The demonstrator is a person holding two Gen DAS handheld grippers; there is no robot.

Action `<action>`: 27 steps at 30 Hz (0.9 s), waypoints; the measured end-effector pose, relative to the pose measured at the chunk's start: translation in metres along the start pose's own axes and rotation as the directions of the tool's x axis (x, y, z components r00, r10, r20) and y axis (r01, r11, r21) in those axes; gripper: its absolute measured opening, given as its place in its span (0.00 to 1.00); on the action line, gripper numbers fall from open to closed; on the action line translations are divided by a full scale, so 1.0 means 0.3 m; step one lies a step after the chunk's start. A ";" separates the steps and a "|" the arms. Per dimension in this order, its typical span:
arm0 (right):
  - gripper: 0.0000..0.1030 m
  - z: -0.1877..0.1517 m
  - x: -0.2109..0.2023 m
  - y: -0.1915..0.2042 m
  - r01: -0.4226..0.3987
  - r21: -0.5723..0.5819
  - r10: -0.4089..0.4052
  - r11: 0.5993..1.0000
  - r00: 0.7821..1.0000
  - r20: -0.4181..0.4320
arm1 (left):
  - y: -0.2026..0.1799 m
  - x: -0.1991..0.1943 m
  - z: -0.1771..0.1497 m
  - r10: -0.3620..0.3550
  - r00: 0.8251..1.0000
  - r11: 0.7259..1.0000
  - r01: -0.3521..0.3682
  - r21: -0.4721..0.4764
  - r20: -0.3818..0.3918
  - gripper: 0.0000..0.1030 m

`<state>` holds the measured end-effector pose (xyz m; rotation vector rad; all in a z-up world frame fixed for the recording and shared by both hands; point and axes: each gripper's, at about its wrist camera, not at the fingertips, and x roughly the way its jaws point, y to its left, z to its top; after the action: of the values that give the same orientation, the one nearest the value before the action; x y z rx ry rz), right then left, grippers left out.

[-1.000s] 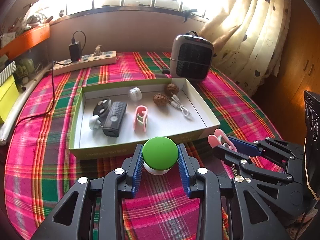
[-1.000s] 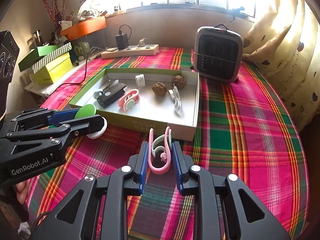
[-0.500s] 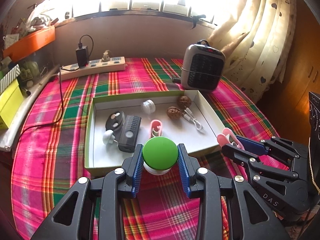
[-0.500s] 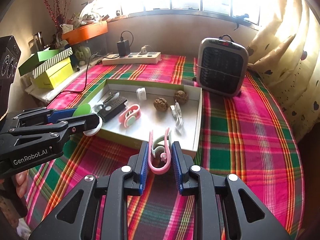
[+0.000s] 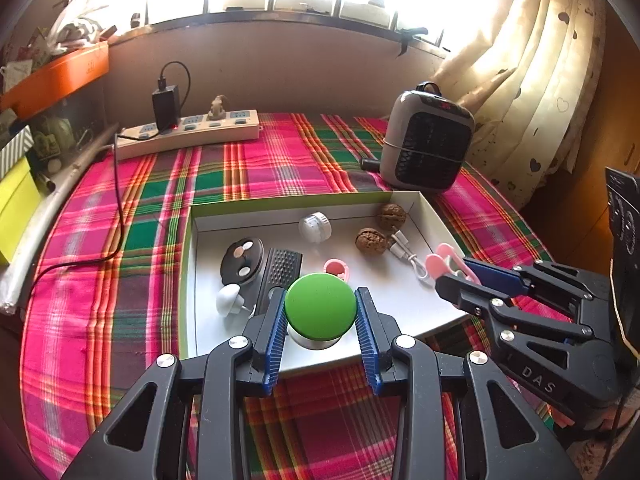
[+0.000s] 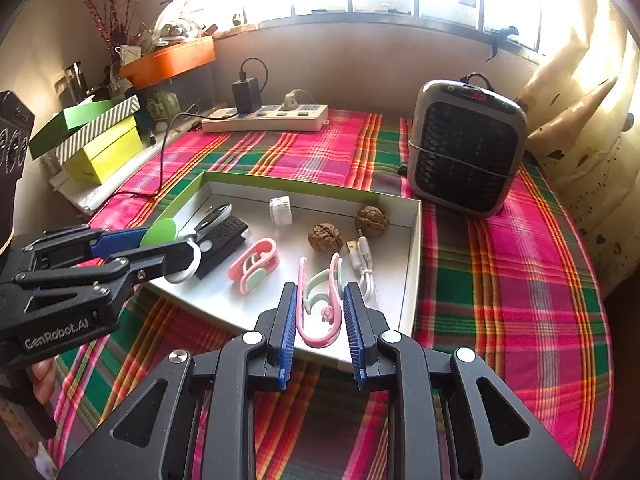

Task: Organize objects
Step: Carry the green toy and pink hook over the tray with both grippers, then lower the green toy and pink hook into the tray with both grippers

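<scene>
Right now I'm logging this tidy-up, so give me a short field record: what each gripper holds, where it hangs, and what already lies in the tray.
left gripper: shut on green-capped white knob, over the tray's near part
right gripper: shut on pink clip, over the tray's near edge
tray: white inside, green rim, on plaid cloth
in tray: two walnuts, white cable, second pink clip, black remote

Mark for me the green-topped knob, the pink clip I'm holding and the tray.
green-topped knob (image 5: 320,305), left wrist view, on its green dome.
pink clip (image 6: 320,334), right wrist view, on its lower curved bend.
tray (image 6: 416,248), right wrist view, on its right wall.
</scene>
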<state>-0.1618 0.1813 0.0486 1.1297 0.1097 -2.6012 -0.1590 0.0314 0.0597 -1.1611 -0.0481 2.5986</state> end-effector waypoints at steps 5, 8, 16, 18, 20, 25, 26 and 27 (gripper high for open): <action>0.24 0.017 0.044 -0.012 -0.028 0.011 0.028 1.000 0.999 -0.019 | 0.005 0.028 0.002 0.001 1.000 1.000 -0.001 0.007 -0.017 0.30; 0.24 0.022 0.074 -0.016 -0.046 0.017 0.047 0.999 0.998 -0.040 | 0.008 0.041 0.000 0.000 1.000 1.000 0.000 0.008 -0.027 0.30; 0.24 0.027 0.130 -0.025 -0.051 0.018 0.052 0.999 0.996 -0.075 | 0.003 0.076 -0.013 -0.005 0.998 1.000 0.005 0.009 -0.057 0.30; 0.24 0.028 0.140 -0.025 -0.048 0.015 0.049 0.999 0.996 -0.080 | -0.002 0.080 -0.014 -0.007 0.998 1.000 0.007 0.011 -0.059 0.30; 0.24 0.029 0.146 -0.028 -0.046 0.015 0.048 0.999 0.995 -0.084 | -0.003 0.084 -0.015 -0.006 0.998 1.000 0.007 0.012 -0.063 0.30; 0.24 0.034 0.160 -0.034 -0.041 0.013 0.042 0.999 0.995 -0.090 | -0.002 0.091 -0.020 -0.002 0.997 1.000 0.002 0.007 -0.071 0.30; 0.24 0.034 0.163 -0.035 -0.041 0.013 0.042 0.999 0.995 -0.092 | -0.003 0.093 -0.021 -0.001 0.997 1.000 0.002 0.008 -0.073 0.30; 0.24 0.034 0.167 -0.037 -0.039 0.011 0.040 0.999 0.995 -0.095 | -0.003 0.095 -0.023 0.000 0.997 1.000 0.000 0.008 -0.077 0.30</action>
<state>-0.2045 0.1776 0.0187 1.2463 0.0947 -2.5165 -0.1717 0.0397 0.0346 -1.2572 -0.0219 2.5494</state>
